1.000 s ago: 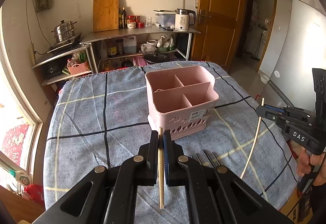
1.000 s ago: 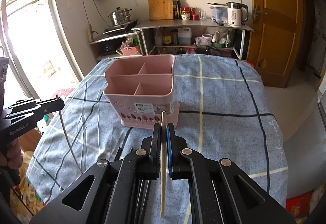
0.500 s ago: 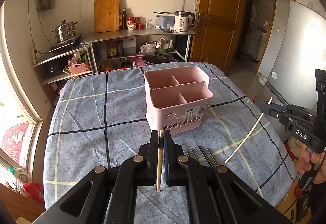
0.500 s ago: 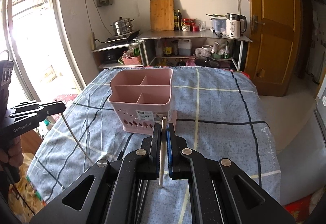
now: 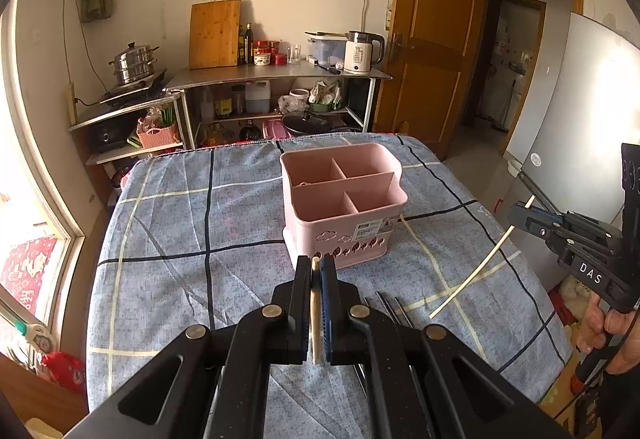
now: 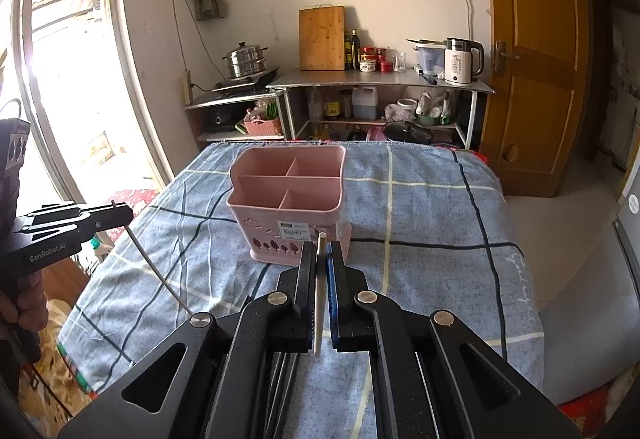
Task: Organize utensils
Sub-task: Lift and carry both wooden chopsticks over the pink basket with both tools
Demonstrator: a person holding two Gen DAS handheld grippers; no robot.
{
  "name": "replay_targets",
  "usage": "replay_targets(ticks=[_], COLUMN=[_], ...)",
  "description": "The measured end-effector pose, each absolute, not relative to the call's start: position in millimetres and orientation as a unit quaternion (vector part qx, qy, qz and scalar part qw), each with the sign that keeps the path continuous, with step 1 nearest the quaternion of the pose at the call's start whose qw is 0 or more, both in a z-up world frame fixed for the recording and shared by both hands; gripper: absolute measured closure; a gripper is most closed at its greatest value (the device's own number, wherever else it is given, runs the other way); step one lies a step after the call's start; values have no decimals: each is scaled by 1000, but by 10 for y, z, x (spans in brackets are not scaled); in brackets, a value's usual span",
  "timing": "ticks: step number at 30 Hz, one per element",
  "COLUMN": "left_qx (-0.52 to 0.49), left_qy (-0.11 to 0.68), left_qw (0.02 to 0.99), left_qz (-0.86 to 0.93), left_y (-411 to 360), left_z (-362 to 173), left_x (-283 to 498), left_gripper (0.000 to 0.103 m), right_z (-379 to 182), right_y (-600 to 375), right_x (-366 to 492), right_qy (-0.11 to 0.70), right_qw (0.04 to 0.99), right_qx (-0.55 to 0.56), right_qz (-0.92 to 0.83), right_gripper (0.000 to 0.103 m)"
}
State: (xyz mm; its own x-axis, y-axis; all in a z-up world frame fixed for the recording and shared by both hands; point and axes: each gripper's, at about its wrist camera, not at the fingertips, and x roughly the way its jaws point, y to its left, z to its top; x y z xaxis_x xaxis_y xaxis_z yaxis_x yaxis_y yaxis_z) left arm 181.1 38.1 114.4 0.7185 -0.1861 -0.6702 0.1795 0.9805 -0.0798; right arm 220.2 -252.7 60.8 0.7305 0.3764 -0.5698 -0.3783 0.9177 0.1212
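- Left gripper [image 5: 315, 268] clamped on a pale wooden chopstick [image 5: 315, 313], jaws pressed against its sides, stick running back between the fingers with its tip poking just past them.
- Right gripper [image 6: 321, 252] likewise closed on a white chopstick [image 6: 319, 299], held lengthwise between the jaws, tip showing just beyond them.
- Seen from the left wrist camera, white chopstick slanting down from the right gripper over the right edge of the table [image 5: 168, 223], lower end above the blue checked cloth.
- Seen from the right wrist camera, pale wooden chopstick hanging down and inward from the left gripper near the left edge of the table.
- Pink utensil basket [image 5: 343, 203] upright near the middle of the table, toward the far edge, four compartments open at the top.
- Dark metal utensils [image 5: 390, 309] lying on the cloth near the front edge, partly hidden under the gripper bodies; kind not clear.
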Motion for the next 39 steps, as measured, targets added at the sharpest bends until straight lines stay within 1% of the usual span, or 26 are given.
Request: replay_targets(ticks=[13,22,29,39], left_qx=[-40,-50,-60,-64], left_qy=[311,283,284,317], left_qw=[943,952,952,942], left_qz=[-110,-104,-96,-93], left_y=[390,418,436,410], left_z=[1749,1997,1833,1319], left_x=[2288,2627,2865,3037], left_gripper=[99,99,99,99], right_z=[1062,1317,1242,815], right_y=[-2275,-2118,-1961,-1895], right_x=[2568,2886,3046,3215], right_qy=[254,225,218,258], right_qw=[941,944,945,936], right_qx=[31,58,54,52], right_qz=[224,235,239,233], right_gripper=[98,98,98,98])
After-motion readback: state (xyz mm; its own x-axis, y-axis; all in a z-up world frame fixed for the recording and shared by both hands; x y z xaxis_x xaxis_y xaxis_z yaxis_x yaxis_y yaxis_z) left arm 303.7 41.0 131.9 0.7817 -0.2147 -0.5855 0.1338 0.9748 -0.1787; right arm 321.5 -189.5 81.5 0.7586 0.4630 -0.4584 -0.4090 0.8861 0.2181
